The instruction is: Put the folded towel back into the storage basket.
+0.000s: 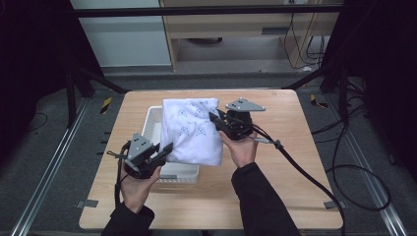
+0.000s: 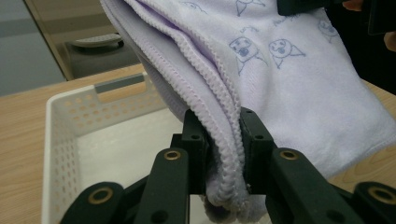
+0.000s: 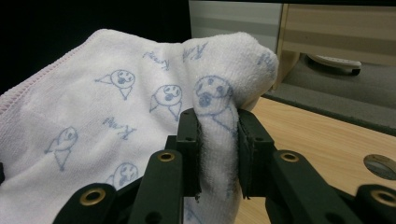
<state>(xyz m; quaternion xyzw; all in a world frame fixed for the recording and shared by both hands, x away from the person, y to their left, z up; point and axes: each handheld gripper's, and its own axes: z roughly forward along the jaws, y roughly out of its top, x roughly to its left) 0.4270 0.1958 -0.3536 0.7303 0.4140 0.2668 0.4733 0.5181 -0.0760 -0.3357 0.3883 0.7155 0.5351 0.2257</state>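
One folded white towel (image 1: pixel 192 130), printed with small blue animal faces, hangs above one white perforated basket (image 1: pixel 153 122), held off the tabletop (image 1: pixel 280 162) at two edges. Two tongs grip it: the left tongs (image 1: pixel 167 148) pinch its stitched near edge, and the right tongs (image 1: pixel 215 119) pinch a bunched fold at its far side. Beneath is one light wooden tabletop, with grey floor, black cables and a pale cabinet beyond.
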